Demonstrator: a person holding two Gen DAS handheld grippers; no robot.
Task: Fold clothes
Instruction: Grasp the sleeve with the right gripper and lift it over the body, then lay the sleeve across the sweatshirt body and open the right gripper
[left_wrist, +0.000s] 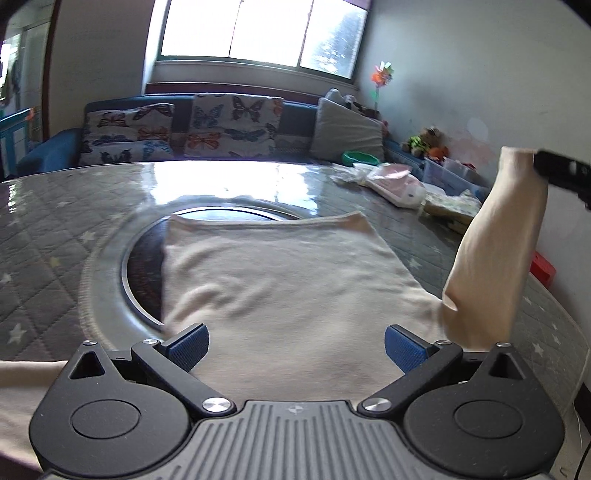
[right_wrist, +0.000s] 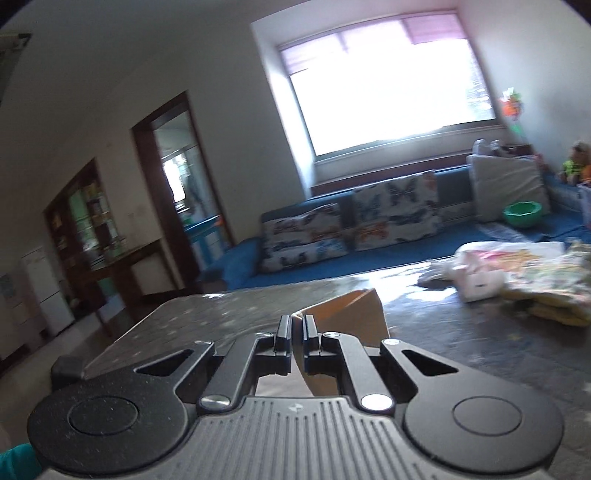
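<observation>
The left gripper (left_wrist: 295, 349) is released, jaws spread wide, hovering low over the near hem of the cream garment (left_wrist: 280, 280). The garment lies flat at the centre of the table (left_wrist: 44, 236), its long axis running from the near edge toward the far edge, partly covering the round inset (left_wrist: 144, 266). At the garment's right side, the sleeve (left_wrist: 495, 251) rises steeply toward the right gripper (right_wrist: 296, 334), which is clenched on the sleeve end. The right gripper is therefore the nearer tool; the coming fold likely carries the sleeve leftward across the body.
</observation>
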